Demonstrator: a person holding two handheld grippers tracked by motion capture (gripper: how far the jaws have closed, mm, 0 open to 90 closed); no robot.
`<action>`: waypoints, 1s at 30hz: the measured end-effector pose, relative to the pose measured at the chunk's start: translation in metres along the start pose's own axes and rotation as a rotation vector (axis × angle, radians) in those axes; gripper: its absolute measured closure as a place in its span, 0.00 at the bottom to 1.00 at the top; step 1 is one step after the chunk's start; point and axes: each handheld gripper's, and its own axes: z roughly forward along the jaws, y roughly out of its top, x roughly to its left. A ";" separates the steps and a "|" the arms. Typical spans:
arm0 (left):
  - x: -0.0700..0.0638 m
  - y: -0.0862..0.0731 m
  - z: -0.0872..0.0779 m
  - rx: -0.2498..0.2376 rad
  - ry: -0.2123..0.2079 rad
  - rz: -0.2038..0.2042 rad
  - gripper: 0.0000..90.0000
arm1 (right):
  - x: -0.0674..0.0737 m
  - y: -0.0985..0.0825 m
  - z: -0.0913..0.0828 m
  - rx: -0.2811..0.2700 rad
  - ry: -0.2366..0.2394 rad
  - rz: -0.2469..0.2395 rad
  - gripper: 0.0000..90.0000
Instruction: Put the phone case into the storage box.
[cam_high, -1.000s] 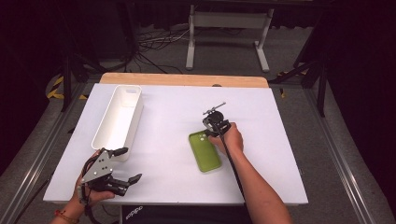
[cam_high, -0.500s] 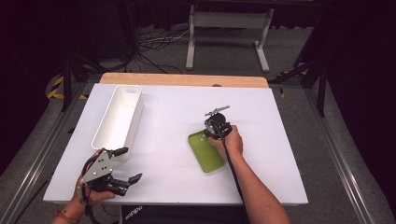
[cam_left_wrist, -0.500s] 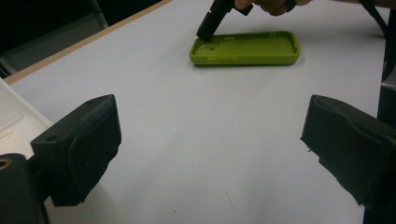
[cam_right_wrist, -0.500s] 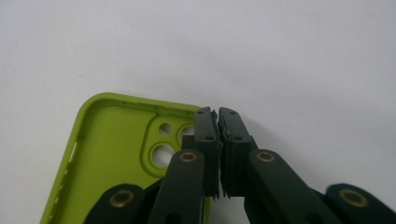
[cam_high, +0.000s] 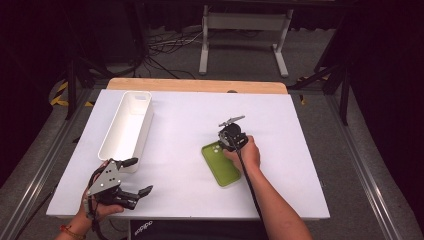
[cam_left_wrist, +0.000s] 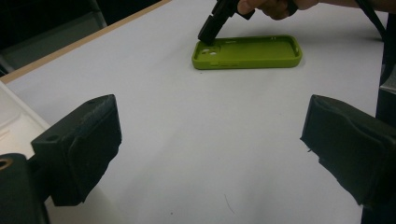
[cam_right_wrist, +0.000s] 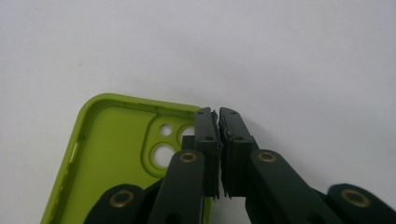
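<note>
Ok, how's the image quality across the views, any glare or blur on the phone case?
High view: even light, dark surroundings, green phone case sharp. Left gripper view: case sharp, near black pads soft. Right gripper view: case rim crisp, no glare; right gripper slightly soft.

Lime-green phone case (cam_high: 221, 164), white bin (cam_high: 127, 127), white table (cam_high: 300, 150), black tongs (cam_right_wrist: 218, 116).

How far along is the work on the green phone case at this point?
Done: the right gripper has shut on the camera-end rim of the green phone case. In hand: that grip, with the case lying flat on the table. Left: lifting and moving it, perhaps to the white bin. The left gripper waits open.
</note>
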 end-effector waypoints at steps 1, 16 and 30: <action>0.000 0.000 0.000 0.000 0.000 0.002 0.06 | -0.001 0.001 0.000 0.008 0.009 0.005 0.97; -0.002 0.000 -0.001 -0.002 -0.017 0.013 0.06 | -0.002 0.006 -0.001 0.105 0.038 -0.022 0.91; -0.008 0.005 0.012 0.019 -0.017 -0.040 0.08 | 0.007 0.001 -0.005 0.057 -0.042 -0.053 0.98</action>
